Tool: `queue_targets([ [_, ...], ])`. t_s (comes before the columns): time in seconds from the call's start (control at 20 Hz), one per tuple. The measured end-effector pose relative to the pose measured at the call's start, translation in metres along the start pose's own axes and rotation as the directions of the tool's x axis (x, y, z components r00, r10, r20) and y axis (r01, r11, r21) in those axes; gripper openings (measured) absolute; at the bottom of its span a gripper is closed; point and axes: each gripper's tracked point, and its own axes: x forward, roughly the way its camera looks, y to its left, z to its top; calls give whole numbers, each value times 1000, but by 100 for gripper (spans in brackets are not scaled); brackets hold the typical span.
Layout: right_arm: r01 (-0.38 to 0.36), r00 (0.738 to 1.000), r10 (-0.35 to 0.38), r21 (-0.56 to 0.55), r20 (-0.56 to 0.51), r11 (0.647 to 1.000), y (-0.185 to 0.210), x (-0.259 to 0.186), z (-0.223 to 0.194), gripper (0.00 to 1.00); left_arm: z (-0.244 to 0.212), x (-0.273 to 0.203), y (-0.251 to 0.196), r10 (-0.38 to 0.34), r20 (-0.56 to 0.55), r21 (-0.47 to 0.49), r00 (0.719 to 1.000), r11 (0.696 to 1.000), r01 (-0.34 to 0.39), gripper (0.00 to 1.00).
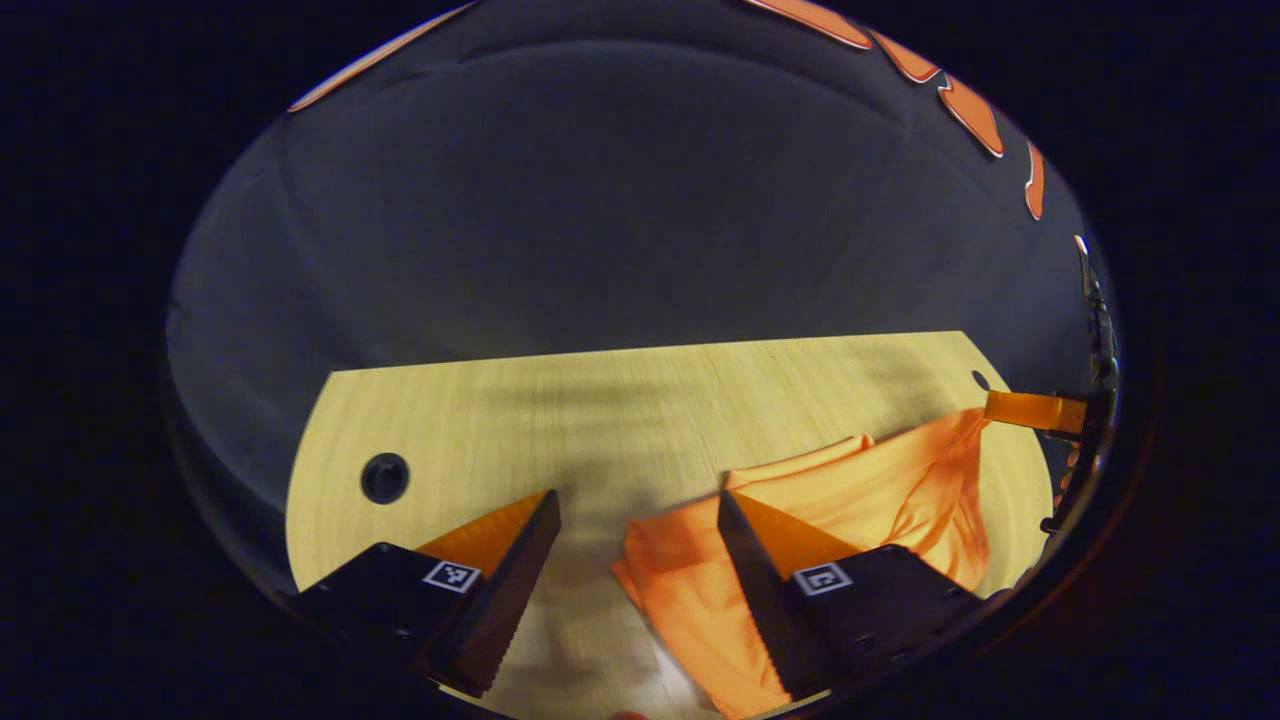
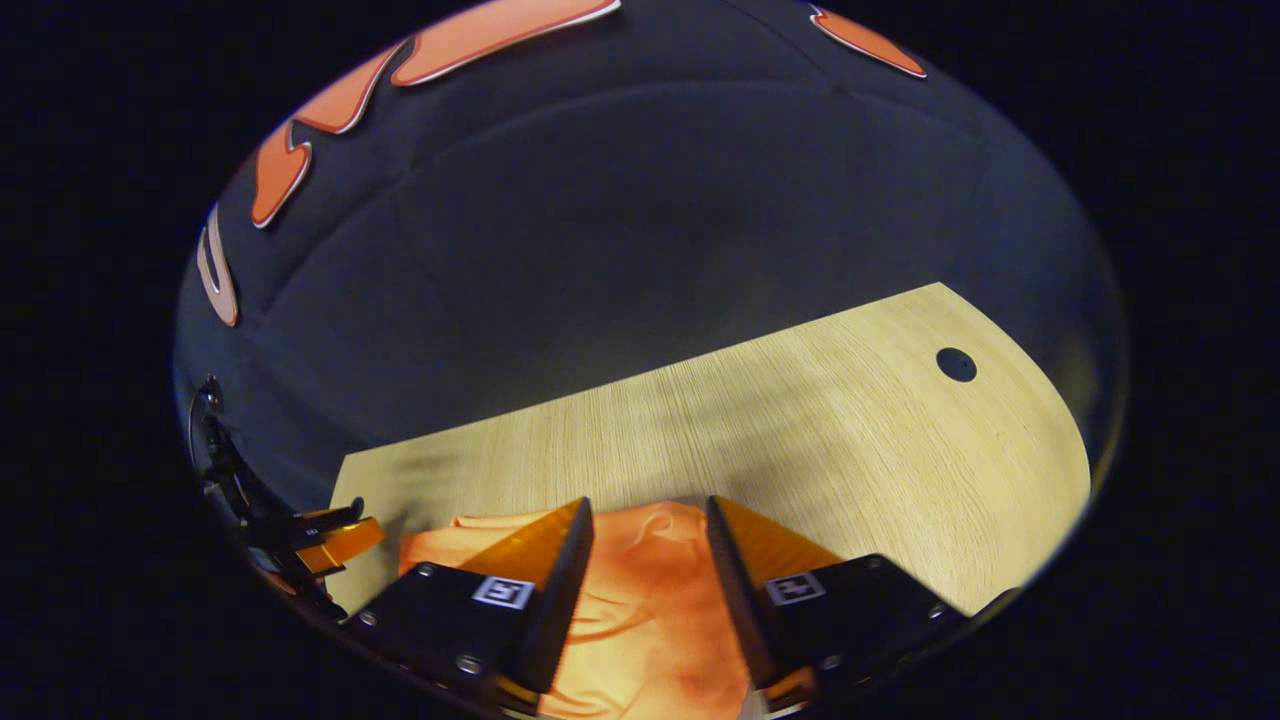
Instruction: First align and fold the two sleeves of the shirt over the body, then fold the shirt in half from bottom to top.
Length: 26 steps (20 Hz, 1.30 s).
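Shirt: the orange shirt lies bunched on the wooden table, toward my right in the left gripper view; in the right gripper view it sits straight ahead and beneath the fingers, near the table's front edge.
Progress: I judge the job barely begun. The cloth is rumpled and heaped, I can't make out either sleeve laid flat over the body, and no clean bottom-to-top fold shows.
Left to do: spread and square the shirt, bring both sleeves in, then fold the hem up to the collar.
Left gripper: released, jaws spread wide. One finger stands in front of the shirt's edge, the other over bare table, and nothing is pinched between them.
Right gripper: also released, jaws apart with orange cloth visible in the gap. Whether the tips touch the fabric, I cannot tell.
Left gripper view adds: the shirt's full spread toward the right, a dark round hole in the table on the left, and the other gripper far off at the right rim.
Right gripper view adds: folds and wrinkles up close, a long bare stretch of table beyond, and a second hole near the far right corner.
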Motion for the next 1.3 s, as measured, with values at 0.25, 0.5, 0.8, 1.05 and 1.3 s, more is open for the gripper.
queue_targets([
  [0.25, 4, 993, 5, -81, 114, 997, 1, -39, 26, 99, 22, -46, 8, 26, 104, -45, 994, 999, -22, 99],
  [0.5, -27, 976, 68, -194, 207, 981, 20, -106, 36, 98, 25, -115, -7, 45, 207, -40, 977, 998, -38, 99],
  [0.8, -55, 941, 152, -306, 302, 950, 48, -192, 33, 98, 18, -208, -47, 45, 327, -44, 944, 999, -33, 99],
  [1.05, -87, 901, 234, -377, 365, 922, 70, -248, 23, 98, 9, -291, -77, 67, 450, -55, 890, 997, -47, 98],
  [1.3, -125, 860, 303, -405, 411, 906, 78, -306, 13, 98, -14, -353, -100, 84, 535, -61, 840, 996, -60, 98],
])
